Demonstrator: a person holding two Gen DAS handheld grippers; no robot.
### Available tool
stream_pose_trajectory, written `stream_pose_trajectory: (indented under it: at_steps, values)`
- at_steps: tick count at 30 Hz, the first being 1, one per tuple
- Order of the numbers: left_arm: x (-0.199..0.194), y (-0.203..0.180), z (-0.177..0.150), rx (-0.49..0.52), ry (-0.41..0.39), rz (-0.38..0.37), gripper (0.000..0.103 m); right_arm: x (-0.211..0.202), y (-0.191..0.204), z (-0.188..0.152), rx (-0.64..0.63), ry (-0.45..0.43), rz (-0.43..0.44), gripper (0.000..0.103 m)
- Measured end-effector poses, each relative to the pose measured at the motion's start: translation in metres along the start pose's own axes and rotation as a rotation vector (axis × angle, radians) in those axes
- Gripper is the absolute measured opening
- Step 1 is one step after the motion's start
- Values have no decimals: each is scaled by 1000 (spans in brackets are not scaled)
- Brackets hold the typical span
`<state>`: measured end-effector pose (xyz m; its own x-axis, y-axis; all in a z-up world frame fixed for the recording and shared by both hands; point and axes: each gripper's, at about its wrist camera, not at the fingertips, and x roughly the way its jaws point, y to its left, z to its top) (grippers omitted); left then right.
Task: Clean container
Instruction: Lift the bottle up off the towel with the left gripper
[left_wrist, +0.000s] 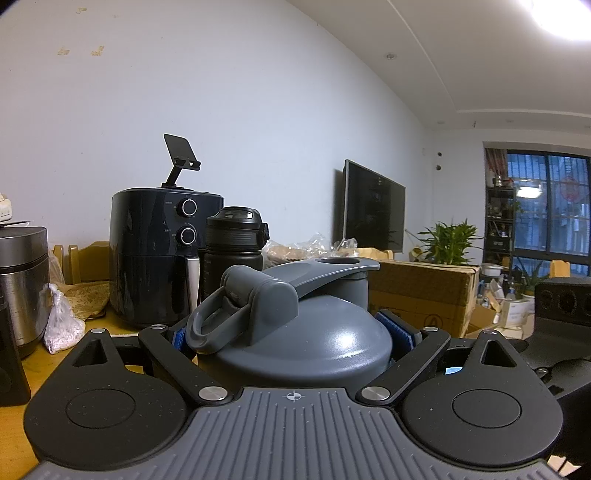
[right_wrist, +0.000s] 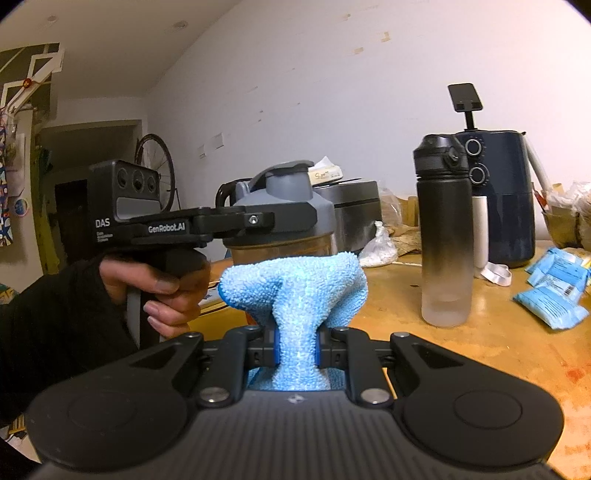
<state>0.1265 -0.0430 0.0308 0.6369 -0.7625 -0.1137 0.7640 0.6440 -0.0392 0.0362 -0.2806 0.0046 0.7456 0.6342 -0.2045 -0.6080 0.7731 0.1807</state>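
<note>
Shaker bottle (right_wrist: 280, 225) sits clamped in your left gripper (left_wrist: 291, 332), held above the table (right_wrist: 461, 354) at your left; its blue pads (left_wrist: 397, 326) press on both sides just under the grey lid (left_wrist: 317, 332). The lid's flip cap (left_wrist: 332, 273) stands up, and its carry loop (left_wrist: 207, 325) hangs toward the camera in the left wrist view. From the right wrist view you see the bottle's clear body below the lid, with your left hand (right_wrist: 166, 284) wrapped round the gripper's handle, a dark sleeve (right_wrist: 55, 317) behind it.

Your right gripper (right_wrist: 297, 350) is pinched tight on a blue cloth (right_wrist: 295, 288), which bunches up above the jaws just in front of the bottle. Whether the cloth touches the bottle, you cannot tell from these views.

Further out on the table stands a black flask (right_wrist: 445, 229) fading to frosted at its base, upright and apart from the bottle. Behind it is a dark air fryer (right_wrist: 506, 199) with two dials, a phone stand (right_wrist: 465, 99) on top. A rice cooker (right_wrist: 354, 210) sits behind the bottle, a small bag (right_wrist: 380, 247) of white grains beside it. Blue packets (right_wrist: 550, 288) lie at the table's right. In the left wrist view, a cardboard box (left_wrist: 421, 291), a plant (left_wrist: 450, 240) and a TV (left_wrist: 373, 206) stand beyond the lid.
</note>
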Motion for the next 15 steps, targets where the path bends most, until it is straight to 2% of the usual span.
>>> stream_pose_trajectory:
  at_steps: [7,15]
  values:
    - [0,0,1,0,2,0,95,18,0,4,-13,11,17,10]
    - [0,-2,1,-3,7,13,95,20,-1,6,-17,17,21,11]
